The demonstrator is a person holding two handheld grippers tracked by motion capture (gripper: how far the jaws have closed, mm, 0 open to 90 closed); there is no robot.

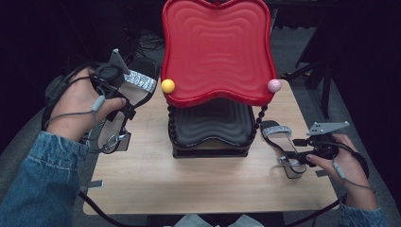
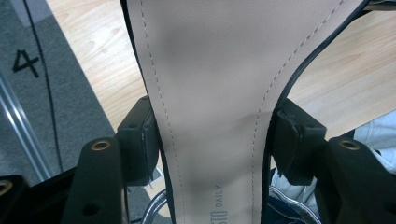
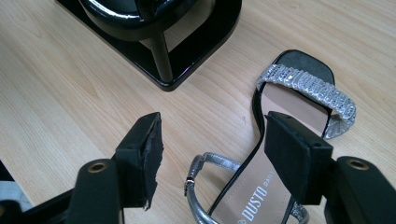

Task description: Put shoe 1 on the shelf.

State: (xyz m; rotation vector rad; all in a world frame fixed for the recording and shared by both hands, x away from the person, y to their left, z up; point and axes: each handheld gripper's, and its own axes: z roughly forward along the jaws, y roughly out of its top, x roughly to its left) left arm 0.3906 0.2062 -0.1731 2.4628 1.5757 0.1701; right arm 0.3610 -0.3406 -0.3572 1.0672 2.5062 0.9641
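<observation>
Light wooden tabletop (image 1: 189, 184) under everything. Left tongs (image 2: 210, 149) clamped on tan insole of black rhinestone-strap sandal (image 1: 124, 106), lifted off tabletop. Right tongs (image 3: 212, 154) apart, matching second sandal (image 3: 280, 154) lying flat between them, unpinched.

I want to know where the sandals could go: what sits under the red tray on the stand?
Under the red tray sits a black tray of the same wavy shape, on a black base. Its back part is covered by the red one, so anything lying there cannot be seen.
</observation>
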